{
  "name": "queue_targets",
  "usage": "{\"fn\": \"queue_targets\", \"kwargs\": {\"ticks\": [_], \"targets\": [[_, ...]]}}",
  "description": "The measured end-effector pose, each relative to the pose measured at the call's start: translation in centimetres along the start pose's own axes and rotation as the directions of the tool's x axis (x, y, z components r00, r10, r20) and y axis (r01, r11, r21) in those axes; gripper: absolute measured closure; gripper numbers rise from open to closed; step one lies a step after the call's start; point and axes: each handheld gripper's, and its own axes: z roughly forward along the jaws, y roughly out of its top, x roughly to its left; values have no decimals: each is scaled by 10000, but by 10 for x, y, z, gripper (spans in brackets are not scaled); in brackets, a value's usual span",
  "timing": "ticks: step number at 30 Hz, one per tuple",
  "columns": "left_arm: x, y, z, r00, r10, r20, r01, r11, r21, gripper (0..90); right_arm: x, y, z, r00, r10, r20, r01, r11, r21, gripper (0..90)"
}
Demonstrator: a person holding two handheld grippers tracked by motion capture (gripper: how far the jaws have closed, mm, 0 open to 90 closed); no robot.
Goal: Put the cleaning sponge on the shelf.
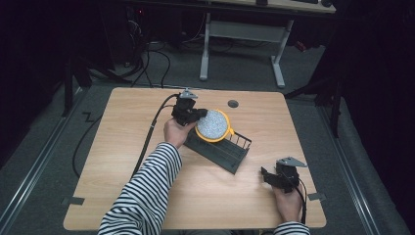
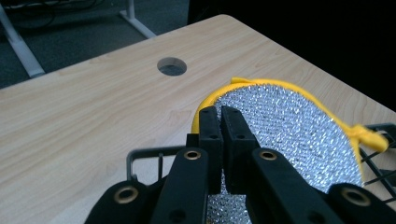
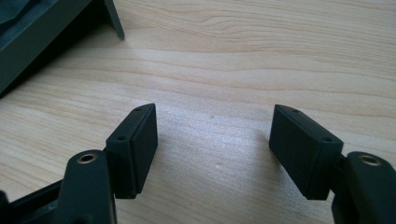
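Left gripper (image 2: 223, 122) fingers clenched on pad (image 1: 212, 124) rim, above rack (image 1: 219, 149); right gripper (image 3: 214, 148) released, far at 4 o'clock.

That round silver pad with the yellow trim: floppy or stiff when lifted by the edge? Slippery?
Probably fairly stiff: the silver pad holds its round, flat shape over the dark rack though the left hand-held gripper pinches only its rim. Likely light, since a thin edge grip carries it. The glittery woven face looks textured, so slipping seems unlikely, though that's a guess.
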Motion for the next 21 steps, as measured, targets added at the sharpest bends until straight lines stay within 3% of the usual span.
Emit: {"fn": "queue_targets", "kwargs": {"ticks": [3,14,21], "targets": [[2,-4,-3,10000,-64,-6,64,10000,-5,878,0,0,0,10000,14,0,-14,10000,5,325],[-5,-12,-6,9996,267,-34,-265,9985,489,883,0,0,0,10000,11,-1,-11,10000,6,325],[-5,-17,-8,9998,198,-11,-196,9969,758,882,0,0,0,10000,1,-5,-1,10000,3,324]]}}
